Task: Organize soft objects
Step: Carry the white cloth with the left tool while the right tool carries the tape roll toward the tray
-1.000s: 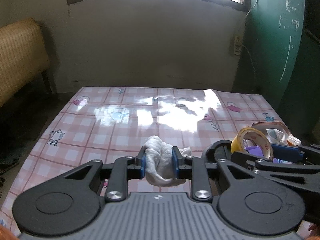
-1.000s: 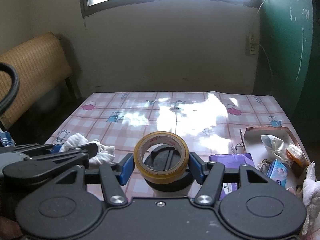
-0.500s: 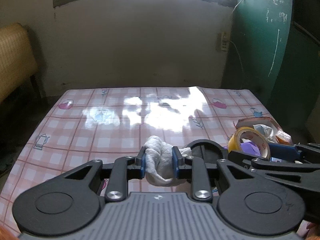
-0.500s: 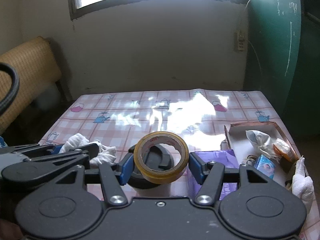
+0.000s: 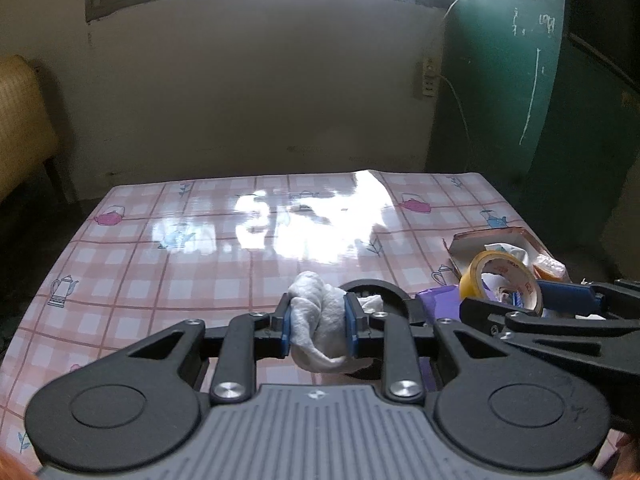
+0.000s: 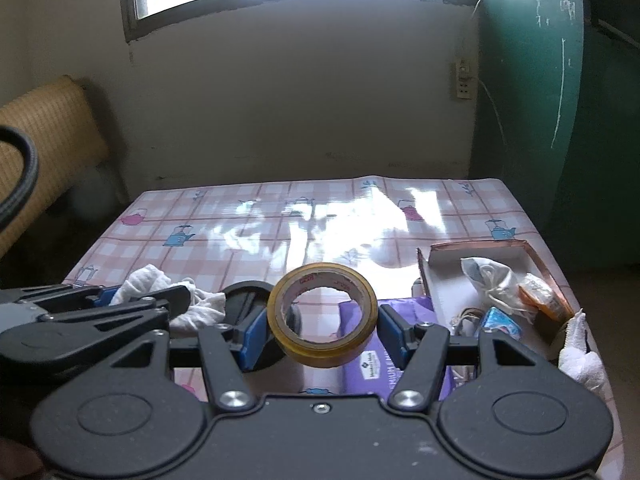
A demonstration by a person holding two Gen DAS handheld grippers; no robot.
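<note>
My left gripper (image 5: 318, 328) is shut on a crumpled white cloth (image 5: 318, 334), held above the pink checked tablecloth (image 5: 200, 256). The same cloth (image 6: 160, 284) shows at the left of the right wrist view. My right gripper (image 6: 322, 326) is shut on a roll of yellowish tape (image 6: 322, 314), its blue pads pressing both sides. In the left wrist view the tape roll (image 5: 500, 280) appears at the right, next to an open cardboard box (image 5: 496, 240). That box (image 6: 480, 272) holds a white cloth bundle (image 6: 488, 280), an orange packet (image 6: 544, 300) and a blue packet (image 6: 500, 318).
A purple package (image 6: 372, 356) lies flat under the tape roll. A black round object (image 6: 248, 300) sits on the table between the two grippers. Another white cloth (image 6: 580, 356) hangs at the table's right edge. A wicker seat (image 6: 44, 128) stands left, a green door (image 6: 560, 80) right.
Both grippers have shifted rightward over the table with their loads. The box and purple package now sit closer in the views. Neither grip has changed.
</note>
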